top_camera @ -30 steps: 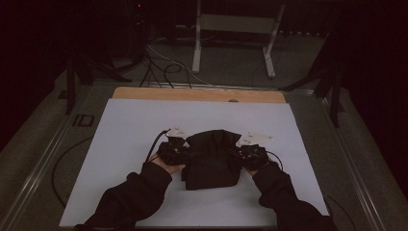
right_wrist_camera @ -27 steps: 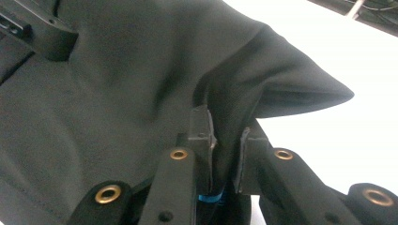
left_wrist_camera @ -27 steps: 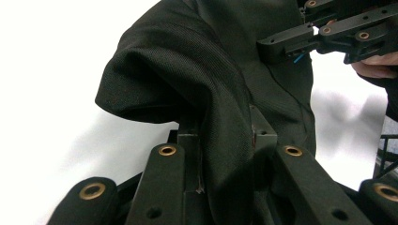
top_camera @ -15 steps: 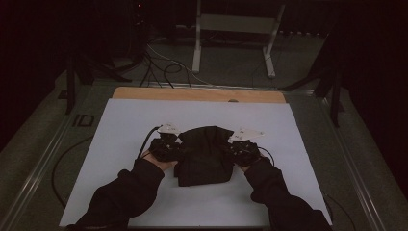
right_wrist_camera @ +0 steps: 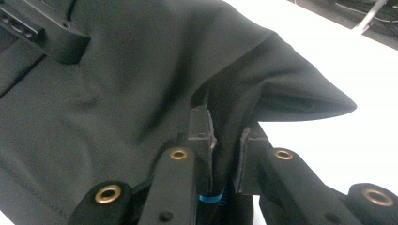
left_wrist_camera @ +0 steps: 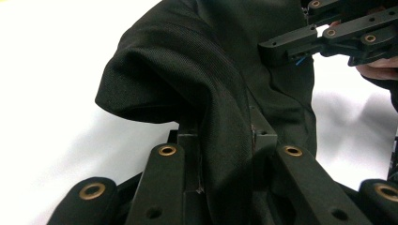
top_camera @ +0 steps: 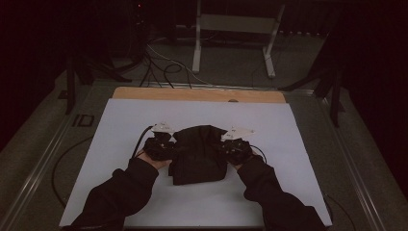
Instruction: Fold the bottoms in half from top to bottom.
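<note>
Pinching opposite edges of the black woven fabric garment (top_camera: 199, 154), left gripper (left_wrist_camera: 225, 140) and right gripper (right_wrist_camera: 224, 136) fingers clamp cloth — likely folding it flat on the white worktop (top_camera: 120, 125).

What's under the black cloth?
The black cloth lies on the white table sheet, pinched by the left gripper and right gripper. Anything beneath it stays covered.

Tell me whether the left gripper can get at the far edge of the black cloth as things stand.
Probably not yet. The left gripper is shut on a fold at the black cloth's left side, and the right gripper pinches the other side. It would likely have to let go first; the white mat beyond looks free.
</note>
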Demonstrator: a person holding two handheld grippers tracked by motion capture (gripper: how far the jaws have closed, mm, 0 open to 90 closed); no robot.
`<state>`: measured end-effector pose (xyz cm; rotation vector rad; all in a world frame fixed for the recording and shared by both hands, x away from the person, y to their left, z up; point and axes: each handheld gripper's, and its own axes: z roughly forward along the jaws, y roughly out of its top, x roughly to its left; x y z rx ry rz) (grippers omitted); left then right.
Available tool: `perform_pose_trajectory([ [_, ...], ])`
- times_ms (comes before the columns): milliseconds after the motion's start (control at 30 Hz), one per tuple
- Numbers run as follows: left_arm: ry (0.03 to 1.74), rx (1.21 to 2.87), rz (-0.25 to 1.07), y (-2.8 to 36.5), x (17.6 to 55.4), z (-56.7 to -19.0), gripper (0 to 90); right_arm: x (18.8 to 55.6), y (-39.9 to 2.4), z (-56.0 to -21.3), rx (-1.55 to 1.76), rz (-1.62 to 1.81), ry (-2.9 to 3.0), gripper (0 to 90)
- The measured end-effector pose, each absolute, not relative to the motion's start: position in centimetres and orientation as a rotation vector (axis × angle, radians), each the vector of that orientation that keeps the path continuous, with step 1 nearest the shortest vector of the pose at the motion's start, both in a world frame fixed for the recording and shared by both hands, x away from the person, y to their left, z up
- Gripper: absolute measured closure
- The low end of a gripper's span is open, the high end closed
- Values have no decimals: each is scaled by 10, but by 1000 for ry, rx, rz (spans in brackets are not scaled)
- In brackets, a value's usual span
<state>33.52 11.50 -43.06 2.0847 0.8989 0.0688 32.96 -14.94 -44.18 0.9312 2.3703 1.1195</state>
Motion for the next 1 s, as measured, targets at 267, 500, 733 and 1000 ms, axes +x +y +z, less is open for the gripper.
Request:
perform_pose_trajectory([
  [267, 890, 2088, 58, 115, 339, -436, 742, 332, -148, -447, 938, 1109, 2370, 798],
  [500, 891, 2090, 56, 116, 346, -441, 742, 336, -146, -449, 949, 1103, 2362, 798],
  [733, 914, 2092, 60, 117, 356, -450, 741, 344, -143, -452, 961, 1080, 2362, 797],
  [1000, 940, 2107, 72, 117, 368, -458, 740, 352, -140, -460, 989, 1043, 2354, 797],
])
